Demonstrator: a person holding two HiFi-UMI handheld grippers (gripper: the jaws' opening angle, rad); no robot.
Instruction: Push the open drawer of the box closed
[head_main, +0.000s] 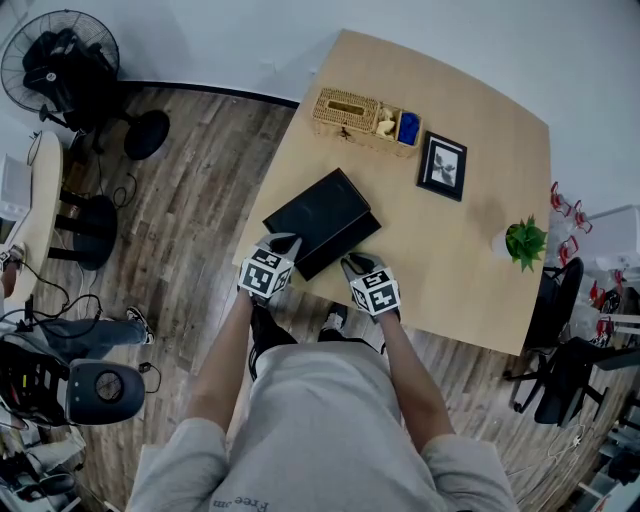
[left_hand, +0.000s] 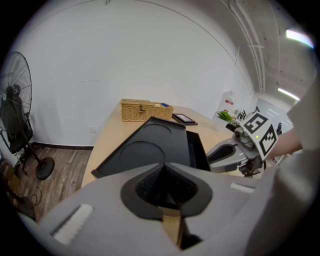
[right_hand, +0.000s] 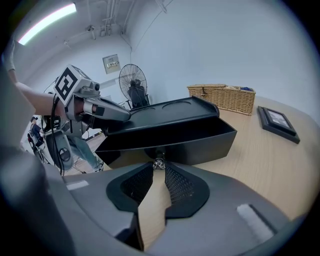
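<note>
A black box (head_main: 318, 208) lies flat on the wooden table (head_main: 470, 270), near its front edge. Its drawer (right_hand: 200, 144) stands pulled out a little toward me, and a small metal knob (right_hand: 159, 162) shows on the drawer front. My right gripper (right_hand: 159, 169) is shut, with its tips right at that knob. In the head view the right gripper (head_main: 356, 263) sits at the drawer's front side. My left gripper (head_main: 284, 241) is shut too, resting against the box's near left corner. The left gripper view shows the box lid (left_hand: 150, 145) just beyond the shut tips of the left gripper (left_hand: 165, 169).
At the table's far side are a wicker basket (head_main: 362, 117) and a framed picture (head_main: 442, 166). A small potted plant (head_main: 522, 242) stands at the right edge. A floor fan (head_main: 62, 58) is at the far left, and black chairs (head_main: 560, 330) are at the right.
</note>
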